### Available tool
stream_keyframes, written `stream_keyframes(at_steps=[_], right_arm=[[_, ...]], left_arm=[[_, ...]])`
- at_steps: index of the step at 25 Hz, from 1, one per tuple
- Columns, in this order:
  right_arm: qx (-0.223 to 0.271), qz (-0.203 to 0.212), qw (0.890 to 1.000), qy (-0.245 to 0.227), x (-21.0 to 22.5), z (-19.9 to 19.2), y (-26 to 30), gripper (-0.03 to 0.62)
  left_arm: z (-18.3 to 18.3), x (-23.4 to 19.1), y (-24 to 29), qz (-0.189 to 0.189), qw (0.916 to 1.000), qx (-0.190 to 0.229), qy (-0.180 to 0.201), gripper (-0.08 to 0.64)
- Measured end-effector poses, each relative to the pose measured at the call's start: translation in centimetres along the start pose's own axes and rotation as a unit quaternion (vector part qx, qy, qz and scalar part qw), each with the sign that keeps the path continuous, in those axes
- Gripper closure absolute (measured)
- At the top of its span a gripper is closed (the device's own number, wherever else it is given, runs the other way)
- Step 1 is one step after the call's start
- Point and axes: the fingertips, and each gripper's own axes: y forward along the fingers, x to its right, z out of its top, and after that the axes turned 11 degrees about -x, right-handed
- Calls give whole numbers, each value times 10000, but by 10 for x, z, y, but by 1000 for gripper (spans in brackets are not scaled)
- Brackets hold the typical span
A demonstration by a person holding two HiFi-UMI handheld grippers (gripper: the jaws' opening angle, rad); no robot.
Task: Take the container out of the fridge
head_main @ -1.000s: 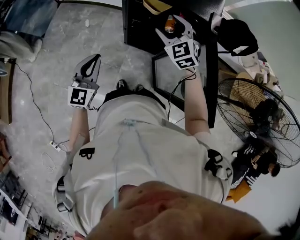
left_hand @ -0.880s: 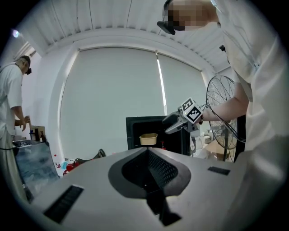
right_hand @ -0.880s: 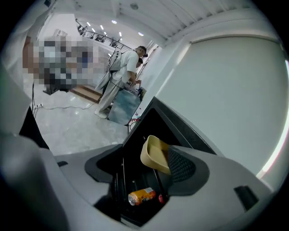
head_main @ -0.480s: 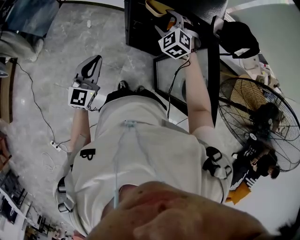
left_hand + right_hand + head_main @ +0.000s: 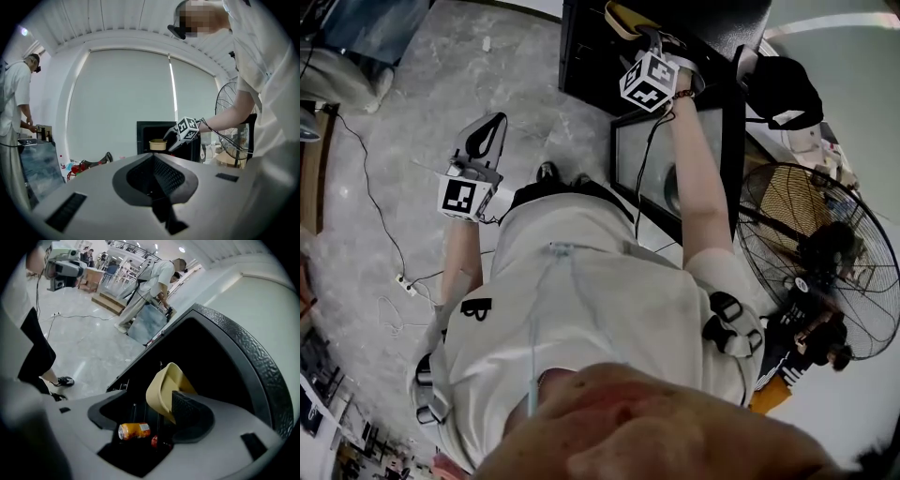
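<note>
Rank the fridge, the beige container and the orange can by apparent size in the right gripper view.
1. fridge, largest
2. container
3. can, smallest
The container seems nearer the camera, so its true lead is unsure.

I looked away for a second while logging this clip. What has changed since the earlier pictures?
The right tool moved forward, deeper into the fridge, up to the tan container above the orange can. The container's rim now sits between its open jaws, not clamped yet. The left tool stayed shut, held out over the floor at the person's side.
</note>
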Motion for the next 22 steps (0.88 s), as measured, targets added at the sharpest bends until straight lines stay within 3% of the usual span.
stream_keyframes(at_steps=[8, 18, 19, 21, 22], right_arm=[[-435, 22, 9979, -471, 4, -5, 26, 290], [-601, 185, 9938, -913, 3, -4, 46, 296], [-605, 91, 9929, -1015, 5, -4, 47, 322], [-586, -101, 9913, -1173, 10, -3, 48, 436], [-572, -146, 9908, -1219, 11, -2, 49, 445]], left_arm=[[-6, -3, -4, 74, 9999, 11, -68, 551], [-13, -13, -12, 210, 9994, 46, -279, 551], [-14, -13, -13, 211, 9993, 55, -304, 551], [-15, -14, -14, 210, 9992, 62, -346, 551], [-16, -14, -15, 214, 9991, 64, -364, 551]])
